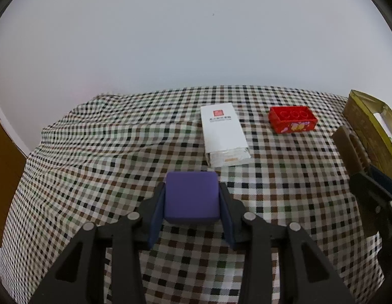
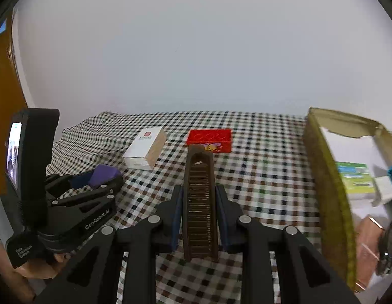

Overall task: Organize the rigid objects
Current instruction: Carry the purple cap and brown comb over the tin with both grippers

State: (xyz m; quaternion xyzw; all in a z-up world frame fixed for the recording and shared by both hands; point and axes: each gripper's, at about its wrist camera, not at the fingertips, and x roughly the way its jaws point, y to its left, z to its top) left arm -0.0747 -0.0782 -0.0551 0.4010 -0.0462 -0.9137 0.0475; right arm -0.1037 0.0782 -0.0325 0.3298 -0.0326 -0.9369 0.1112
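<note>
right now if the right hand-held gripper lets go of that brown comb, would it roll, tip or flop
The comb probably won't roll: it looks long and flat-sided, not round. It likely stays stiff, since it juts straight out from the right hand-held gripper without sagging. Held on edge over the cloth, it would probably tip flat if released.

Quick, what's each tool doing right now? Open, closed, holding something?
Left tool: closed on the purple rounded plastic block.
Right tool: closed on the long brown ribbed comb-like piece.
</note>
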